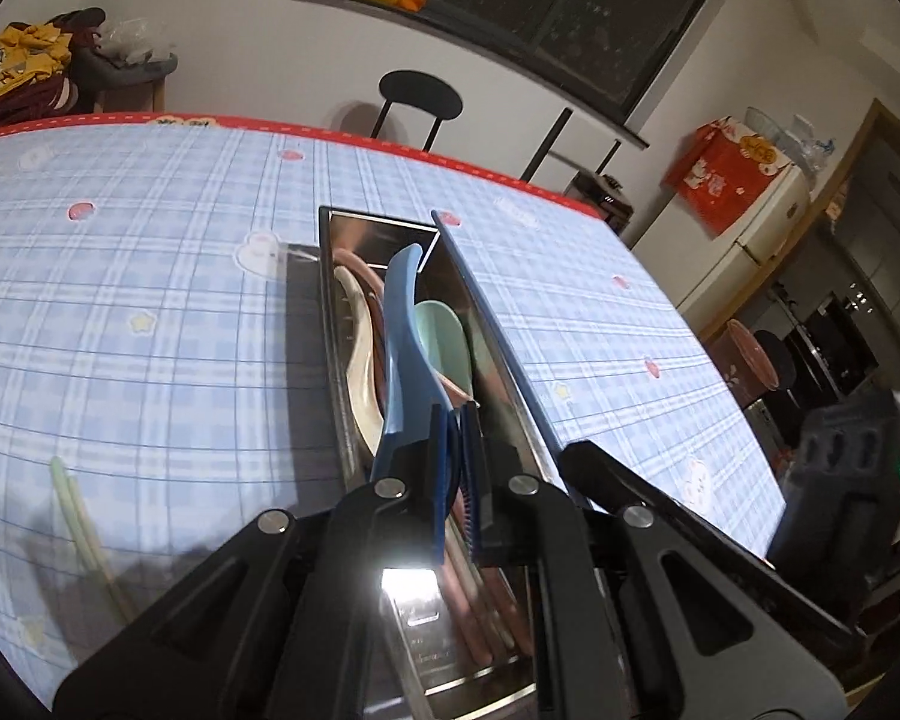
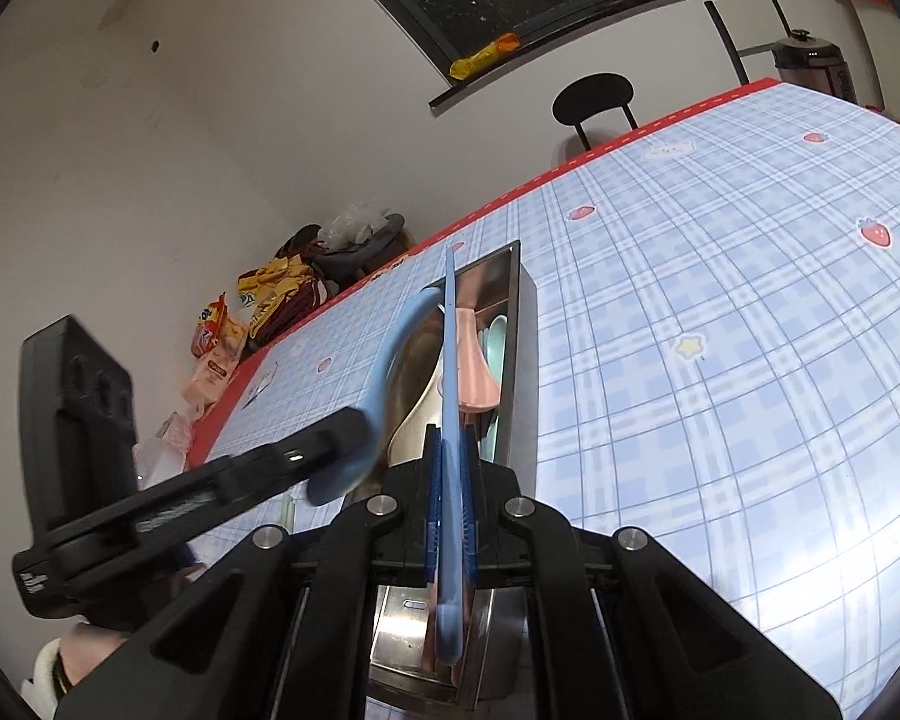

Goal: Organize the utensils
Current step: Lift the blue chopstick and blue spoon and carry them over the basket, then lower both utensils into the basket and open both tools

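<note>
A long steel tray [image 1: 330, 276] lies on the blue checked tablecloth and holds cream, pink and mint spoons [image 1: 444, 330] and pink chopsticks. My left gripper [image 1: 455, 420] is shut on a blue spoon [image 1: 402, 324], held over the tray with its handle pointing away. My right gripper [image 2: 450, 450] is shut on a pair of blue chopsticks [image 2: 450, 360], held above the tray [image 2: 519, 324] along its length. The chopsticks show in the left wrist view [image 1: 492, 336] along the tray's right side. The blue spoon shows in the right wrist view [image 2: 390, 354], with the left gripper on it.
Pale green chopsticks [image 1: 84, 516] lie on the cloth left of the tray. A black chair [image 1: 420, 96] stands behind the table's red far edge. Snack bags and clothes [image 2: 270, 300] sit beyond the table's left end. A fridge [image 1: 768, 222] stands at the right.
</note>
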`<state>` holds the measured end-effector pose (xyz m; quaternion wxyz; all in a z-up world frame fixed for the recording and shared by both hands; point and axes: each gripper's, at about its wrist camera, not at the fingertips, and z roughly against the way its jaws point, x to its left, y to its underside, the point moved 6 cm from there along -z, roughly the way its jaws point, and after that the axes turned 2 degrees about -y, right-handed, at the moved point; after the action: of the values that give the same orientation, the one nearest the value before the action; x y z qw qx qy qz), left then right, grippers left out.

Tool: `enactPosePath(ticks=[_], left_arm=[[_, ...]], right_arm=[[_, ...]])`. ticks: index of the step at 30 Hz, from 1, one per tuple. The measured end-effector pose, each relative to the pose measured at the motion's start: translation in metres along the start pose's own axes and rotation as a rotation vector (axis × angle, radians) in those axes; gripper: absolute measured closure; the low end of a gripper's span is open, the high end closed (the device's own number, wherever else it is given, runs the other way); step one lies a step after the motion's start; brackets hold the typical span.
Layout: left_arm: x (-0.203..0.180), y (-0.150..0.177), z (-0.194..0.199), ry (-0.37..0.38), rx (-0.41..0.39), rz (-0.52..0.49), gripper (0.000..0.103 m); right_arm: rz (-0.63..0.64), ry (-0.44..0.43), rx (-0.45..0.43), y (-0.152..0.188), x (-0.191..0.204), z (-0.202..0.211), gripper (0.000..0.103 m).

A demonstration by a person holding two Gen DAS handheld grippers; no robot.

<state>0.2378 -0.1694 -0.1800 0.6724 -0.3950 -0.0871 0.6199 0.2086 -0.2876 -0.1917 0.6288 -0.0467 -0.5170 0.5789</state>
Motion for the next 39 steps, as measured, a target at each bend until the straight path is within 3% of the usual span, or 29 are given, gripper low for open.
enactPosePath(ticks=[12, 30, 39], left_arm=[[0.006, -0.004, -0.018, 0.005, 0.033, 0.021, 0.093], [0.028, -0.02, 0.019, -0.042, -0.062, 0.025, 0.083], [0.029, -0.015, 0.019, -0.056, -0.055, 0.007, 0.081]], right_arm=[[0.003, 0.023, 0.043, 0.007, -0.001, -0.013, 0.096], [0.044, 0.011, 0.089, 0.014, 0.011, -0.023, 0.096], [-0.003, 0.058, 0.018, 0.005, -0.003, -0.008, 0.096]])
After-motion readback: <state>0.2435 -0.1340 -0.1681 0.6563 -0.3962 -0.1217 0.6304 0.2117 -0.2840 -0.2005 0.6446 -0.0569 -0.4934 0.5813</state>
